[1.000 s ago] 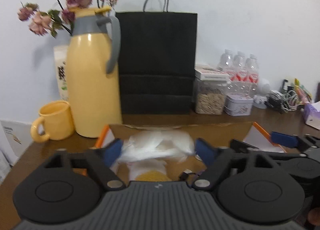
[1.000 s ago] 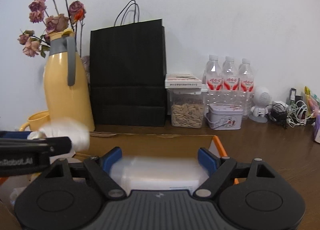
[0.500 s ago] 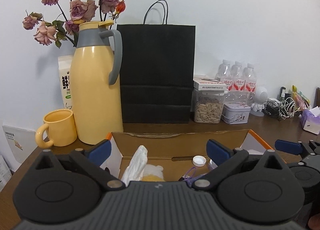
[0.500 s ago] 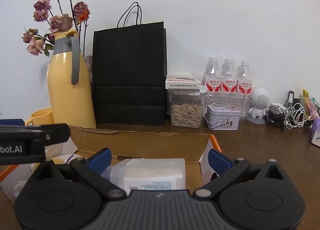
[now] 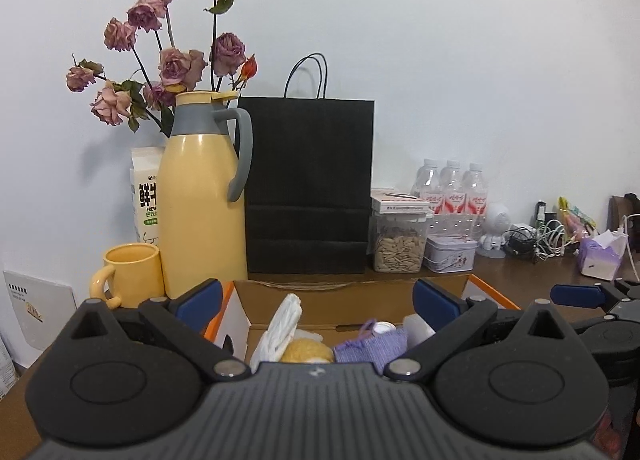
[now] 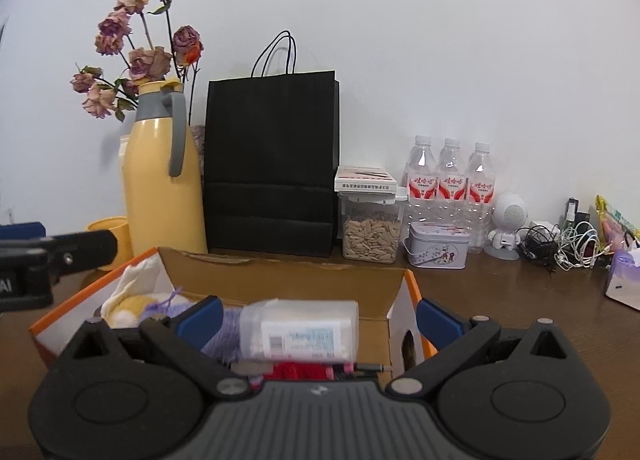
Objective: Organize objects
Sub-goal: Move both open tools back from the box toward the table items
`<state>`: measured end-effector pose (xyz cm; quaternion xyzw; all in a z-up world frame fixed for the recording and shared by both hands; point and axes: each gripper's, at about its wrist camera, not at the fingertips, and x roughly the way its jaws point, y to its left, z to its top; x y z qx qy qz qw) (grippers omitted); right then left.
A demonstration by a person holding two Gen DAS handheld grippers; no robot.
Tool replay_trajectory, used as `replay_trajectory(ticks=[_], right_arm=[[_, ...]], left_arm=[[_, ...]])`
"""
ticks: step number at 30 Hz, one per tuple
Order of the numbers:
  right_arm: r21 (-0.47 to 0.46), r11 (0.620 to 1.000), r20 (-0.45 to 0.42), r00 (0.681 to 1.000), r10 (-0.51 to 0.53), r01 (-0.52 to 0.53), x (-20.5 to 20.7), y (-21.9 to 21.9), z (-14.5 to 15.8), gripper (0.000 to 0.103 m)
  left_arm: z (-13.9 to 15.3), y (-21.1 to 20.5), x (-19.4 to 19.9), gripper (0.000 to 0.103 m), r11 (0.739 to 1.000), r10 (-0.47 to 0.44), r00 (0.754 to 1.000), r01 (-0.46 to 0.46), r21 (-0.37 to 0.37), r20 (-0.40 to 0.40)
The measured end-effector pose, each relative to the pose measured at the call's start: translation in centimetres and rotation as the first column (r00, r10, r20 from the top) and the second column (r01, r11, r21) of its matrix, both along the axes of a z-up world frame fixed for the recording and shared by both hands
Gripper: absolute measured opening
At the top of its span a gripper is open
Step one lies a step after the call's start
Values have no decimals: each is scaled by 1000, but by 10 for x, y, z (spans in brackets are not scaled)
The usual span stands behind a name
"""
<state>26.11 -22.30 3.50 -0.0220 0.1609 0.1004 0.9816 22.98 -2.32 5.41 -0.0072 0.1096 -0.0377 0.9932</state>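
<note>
Along the bottom of each wrist view, black ribbed tongs with blue pads fill the frame. The left gripper [image 5: 316, 300] stands spread wide with nothing between its pads; the right gripper [image 6: 318, 318] is equally wide and grips nothing, though a clear plastic pack [image 6: 300, 330] with a printed label lies in the box just beyond its pads. Both hover at the near side of an open cardboard box [image 5: 352, 292], brown inside with orange edges, set on a dark wooden table [image 6: 520, 300].

Only the left view shows a crumpled white bag [image 5: 282, 326], a yellow spongy lump [image 5: 306, 350] and a knitted purple pouch [image 5: 372, 344] clearly at lower centre. Only the right view shows the clear pack and something red [image 6: 298, 372] beneath it. The right gripper appears at the left view's right edge; the left gripper crosses the right view's left edge.

Behind the box stand a smooth yellow jug [image 5: 204, 200] with a grey handle, dried roses [image 5: 176, 64], a yellow mug [image 5: 128, 274], a matte black paper bag [image 5: 308, 184], a clear seed jar [image 6: 372, 236], a small tin [image 6: 438, 244] and three water bottles [image 6: 450, 176].
</note>
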Motion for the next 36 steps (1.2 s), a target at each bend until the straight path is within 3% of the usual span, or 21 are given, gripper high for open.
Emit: replay_trajectory(ticks=[7,19,36], right_arm=[[-17,1000,-24,1000,7,-8,-28,-7,-12,103],[-45,999,-135,991,-10,4,-66,-21,-40,103],[-45,998,-207,977,-50,42,-96,-41,-58,103]], left_arm=[[-14,-3,-29,103,999,-29,999,30,41,-19],[-50,-2,-54,103,995,-46,984,60,76,-175],[-72,-20,-80,103,995,-56,923,81,50,-382]])
